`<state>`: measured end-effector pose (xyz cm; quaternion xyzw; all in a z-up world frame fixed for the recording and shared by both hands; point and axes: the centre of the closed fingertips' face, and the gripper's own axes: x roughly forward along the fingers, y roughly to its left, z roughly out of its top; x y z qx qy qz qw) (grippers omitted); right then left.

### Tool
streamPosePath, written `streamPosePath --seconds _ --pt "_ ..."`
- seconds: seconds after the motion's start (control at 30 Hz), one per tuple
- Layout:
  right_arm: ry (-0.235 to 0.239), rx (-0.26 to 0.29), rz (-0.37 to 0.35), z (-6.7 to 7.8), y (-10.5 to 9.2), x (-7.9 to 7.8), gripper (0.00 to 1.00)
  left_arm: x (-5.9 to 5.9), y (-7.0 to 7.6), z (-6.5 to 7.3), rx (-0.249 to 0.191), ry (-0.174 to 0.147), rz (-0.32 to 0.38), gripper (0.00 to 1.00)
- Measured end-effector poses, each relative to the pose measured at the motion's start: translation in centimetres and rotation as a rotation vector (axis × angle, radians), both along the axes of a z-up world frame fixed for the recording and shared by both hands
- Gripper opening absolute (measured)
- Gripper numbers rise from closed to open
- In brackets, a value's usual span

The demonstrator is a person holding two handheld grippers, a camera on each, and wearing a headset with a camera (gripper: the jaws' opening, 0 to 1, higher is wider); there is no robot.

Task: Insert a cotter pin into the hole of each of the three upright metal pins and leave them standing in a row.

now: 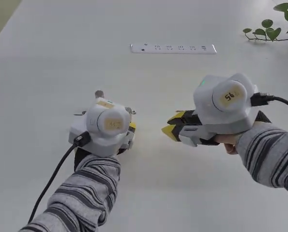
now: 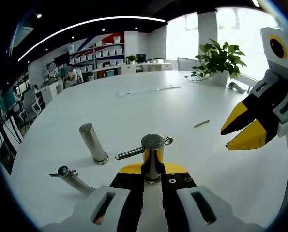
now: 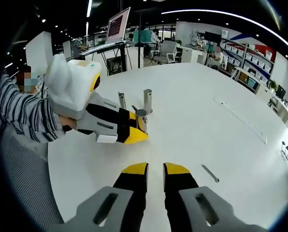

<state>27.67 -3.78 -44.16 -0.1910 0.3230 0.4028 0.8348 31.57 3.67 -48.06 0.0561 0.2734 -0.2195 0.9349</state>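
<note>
A metal pin (image 2: 152,153), cotter pin (image 2: 131,153) through it, is gripped by the left tongs (image 2: 152,171); the right tongs (image 3: 155,170), beside that pin, are held narrow.

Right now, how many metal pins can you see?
3. The middle pin is in the left gripper, the back pin stands to its left, the near pin farther left.

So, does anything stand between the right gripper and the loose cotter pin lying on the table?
Nothing visible does. Just bare table lies between the right gripper and the loose cotter pin. The left gripper, holding a metal pin, is on the other side.
</note>
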Motion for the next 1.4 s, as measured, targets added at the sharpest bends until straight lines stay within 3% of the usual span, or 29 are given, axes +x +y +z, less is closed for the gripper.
streamPosePath --seconds 0.2,0.67,0.97,1.17,1.23,1.3,1.4 --pt "0.003 -0.006 -0.006 -0.2 -0.3 -0.2 0.07 -0.1 -0.2 -0.4 0.002 0.008 0.003 0.09" --pt "0.028 -0.011 -0.03 -0.9 -0.8 -0.3 0.07 0.2 -0.5 -0.4 0.016 -0.02 0.008 0.1" --pt "0.034 -0.014 -0.044 -1.0 -1.2 -0.2 0.08 0.1 -0.6 -0.5 -0.003 -0.001 0.001 0.11" --pt "0.038 -0.004 -0.055 -0.6 -1.2 0.0 0.14 -0.9 0.1 -1.0 0.011 0.034 0.014 0.19" --pt "0.036 0.017 -0.064 -0.1 -1.0 0.2 0.16 -1.7 0.3 -0.6 -0.023 0.038 0.017 0.22" --pt "0.037 0.03 -0.067 0.2 -0.7 0.3 0.17 -2.3 0.6 -0.2 -0.027 0.029 0.015 0.25" --pt "0.037 0.103 -0.078 1.2 0.4 0.4 0.21 -3.2 0.9 -0.2 -0.014 0.028 -0.019 0.3"
